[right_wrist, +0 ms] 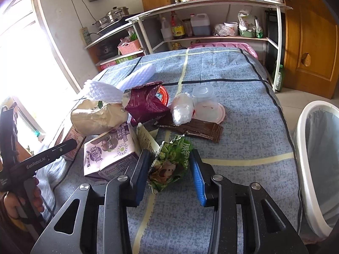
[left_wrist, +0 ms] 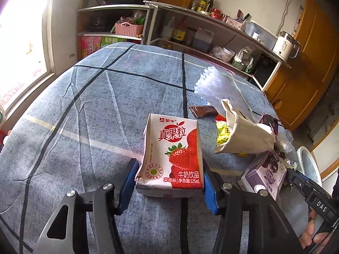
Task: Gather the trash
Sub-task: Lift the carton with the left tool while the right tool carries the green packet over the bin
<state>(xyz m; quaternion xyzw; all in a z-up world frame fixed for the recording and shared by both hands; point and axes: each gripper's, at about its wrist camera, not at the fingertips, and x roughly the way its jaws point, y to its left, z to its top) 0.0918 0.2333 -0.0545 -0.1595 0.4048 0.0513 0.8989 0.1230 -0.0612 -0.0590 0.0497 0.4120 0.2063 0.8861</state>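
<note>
While bin stands plastic-lined, trash litters table.

Two milk cartons, three wrappers, one bin.

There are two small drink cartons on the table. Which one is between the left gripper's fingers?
The red strawberry carton, standing between the left gripper fingers. The purple carton lies apart, beside the trash pile.
</note>
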